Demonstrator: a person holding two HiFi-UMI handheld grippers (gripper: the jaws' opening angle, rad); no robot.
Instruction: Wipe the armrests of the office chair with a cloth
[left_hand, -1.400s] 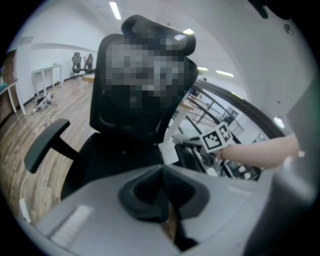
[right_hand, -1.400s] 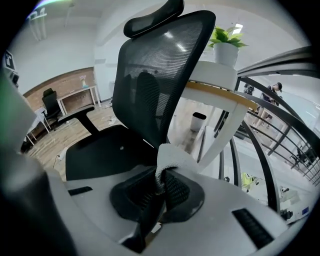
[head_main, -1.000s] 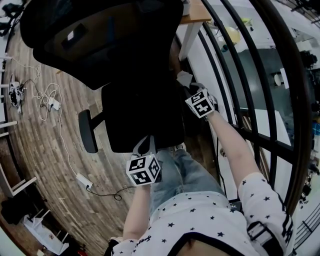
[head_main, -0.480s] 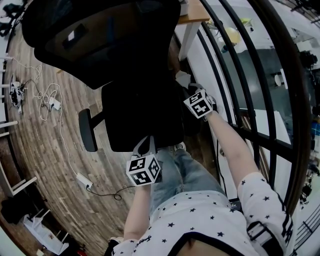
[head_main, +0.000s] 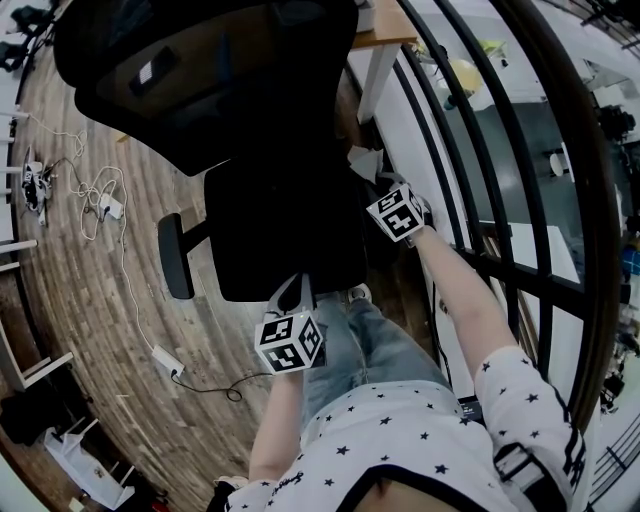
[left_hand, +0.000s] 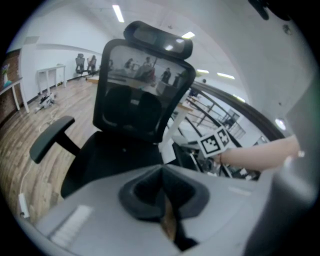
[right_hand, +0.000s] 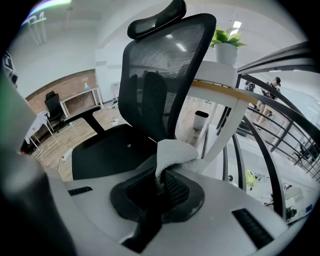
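Observation:
A black mesh office chair stands in front of me, its left armrest sticking out on the left side. My right gripper is at the chair's right side, shut on a pale grey cloth. The cloth bunches up out of that gripper, beside the backrest. The right armrest is hidden under the cloth and gripper. My left gripper hovers at the seat's front edge, and the left gripper view shows it shut on nothing, facing the seat and left armrest.
A black curved railing runs close along the right. A white desk with a potted plant stands behind the chair. Cables and a power strip lie on the wooden floor at left. My legs are just behind the seat.
My right gripper with the cloth has edged slightly towards me along the chair's right side. The left gripper has stayed in place.

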